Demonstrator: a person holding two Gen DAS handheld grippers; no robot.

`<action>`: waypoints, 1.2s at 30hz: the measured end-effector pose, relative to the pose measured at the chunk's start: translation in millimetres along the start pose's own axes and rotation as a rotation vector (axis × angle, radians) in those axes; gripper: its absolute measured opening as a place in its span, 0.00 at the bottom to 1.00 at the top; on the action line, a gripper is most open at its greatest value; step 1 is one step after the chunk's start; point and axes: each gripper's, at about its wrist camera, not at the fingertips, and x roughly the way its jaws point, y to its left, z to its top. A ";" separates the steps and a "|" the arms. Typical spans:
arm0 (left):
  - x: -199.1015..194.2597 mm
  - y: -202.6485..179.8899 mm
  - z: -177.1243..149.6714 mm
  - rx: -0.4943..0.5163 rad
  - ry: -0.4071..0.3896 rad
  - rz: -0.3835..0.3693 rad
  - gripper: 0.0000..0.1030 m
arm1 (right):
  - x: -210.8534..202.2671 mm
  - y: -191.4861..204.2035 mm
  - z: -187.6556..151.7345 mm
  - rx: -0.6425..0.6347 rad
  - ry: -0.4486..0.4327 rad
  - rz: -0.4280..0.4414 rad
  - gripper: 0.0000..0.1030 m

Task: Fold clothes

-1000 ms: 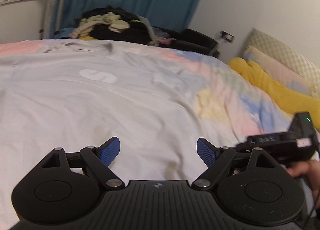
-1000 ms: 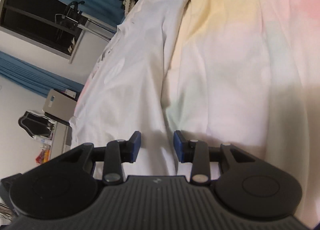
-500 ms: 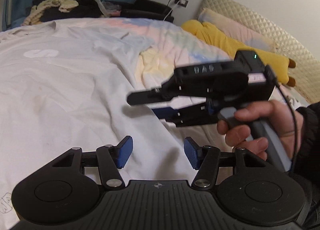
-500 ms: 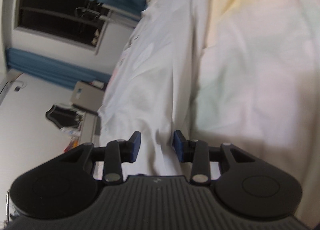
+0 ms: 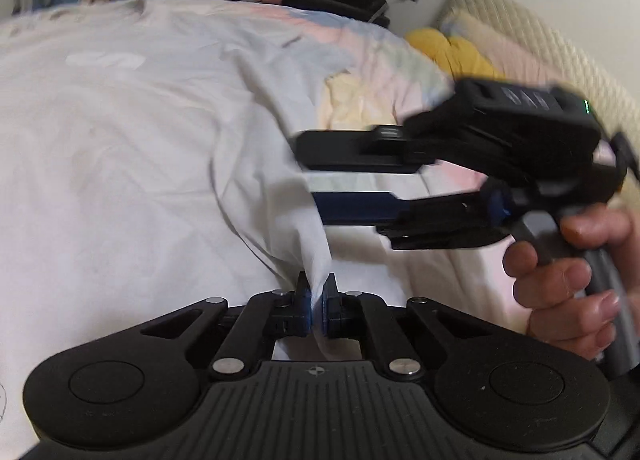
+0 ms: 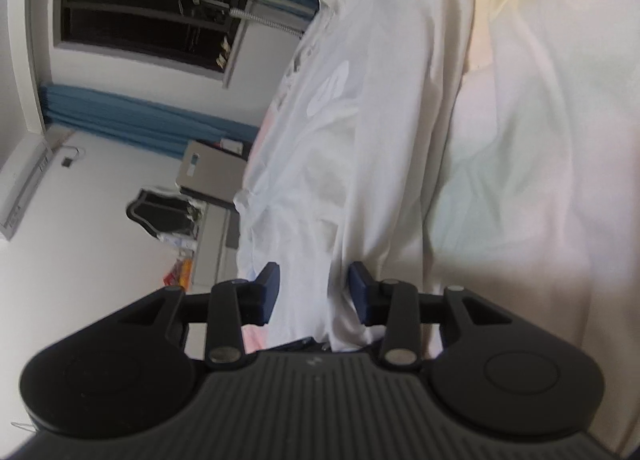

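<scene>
- White cotton fills most of both views: the t-shirt (image 5: 132, 147) lies spread over the pastel bedspread (image 5: 384, 71), its pale chest logo in the upper left of the left wrist frame.
- The left gripper (image 5: 316, 298), at lower centre, has its blue pads pressed together on a raised ridge of the shirt's edge.
- The right gripper (image 6: 314, 292) has its pads apart with the same hem running between them; they do not look pinched onto it. In the left view it reaches in from the right, held by the right hand (image 5: 568, 284).
- Risk, as I judge it: the left pinch looks thin, so a sharp pull could slip the cloth free.
- If the right closes too deep, it may catch the bedspread and drag it into the fold.
</scene>
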 end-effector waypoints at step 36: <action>-39.9 106.3 20.0 -0.533 -0.216 -0.311 0.16 | 29.1 4.9 -42.2 -0.100 0.066 0.055 0.44</action>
